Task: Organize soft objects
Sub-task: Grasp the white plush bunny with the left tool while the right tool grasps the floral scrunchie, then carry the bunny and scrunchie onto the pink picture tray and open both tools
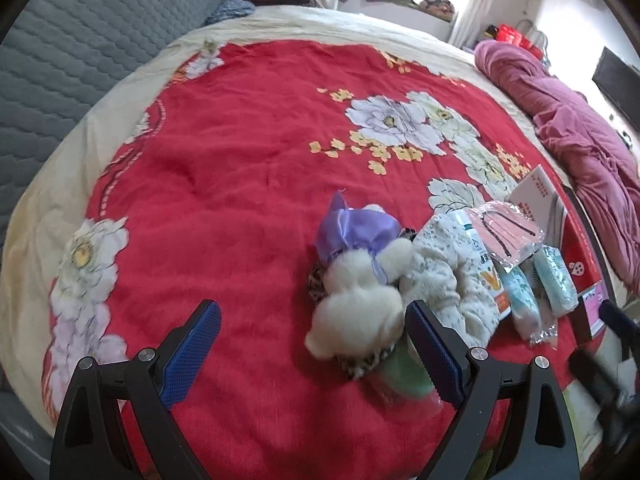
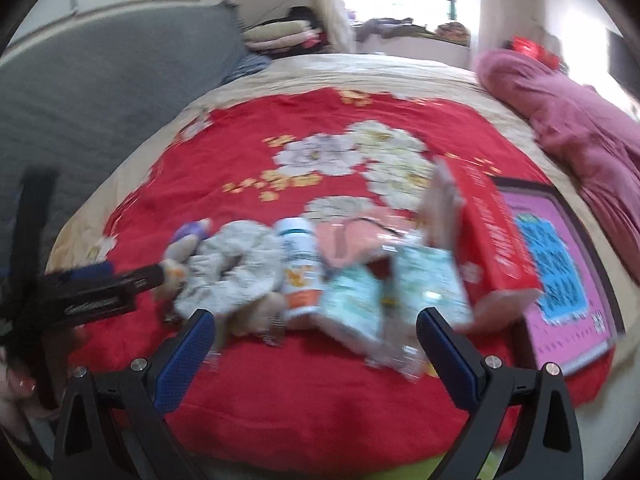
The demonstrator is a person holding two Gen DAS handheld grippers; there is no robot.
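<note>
A white plush toy (image 1: 360, 300) with a purple ribbon lies on the red floral bedspread (image 1: 224, 184), on top of a leopard-print scrunchie (image 1: 320, 284). My left gripper (image 1: 316, 346) is open around the toy, whose body is close to the right pad (image 1: 434, 354). A white fluffy scrunchie (image 1: 444, 276) lies to the toy's right. The right wrist view is blurred. There, my right gripper (image 2: 318, 354) stands open and empty just short of two teal tissue packs (image 2: 354, 300). The fluffy scrunchie (image 2: 236, 268) shows at its left.
Lying in a row are a white bottle (image 1: 490, 276), a pink mask pack (image 1: 508, 232), a red box (image 2: 494, 232) and a pink-covered book (image 2: 560, 268). A green packet (image 1: 404, 376) lies under the toy. A pink quilt (image 1: 580, 128) lines the right edge, with a grey padded headboard (image 1: 80, 40) at left.
</note>
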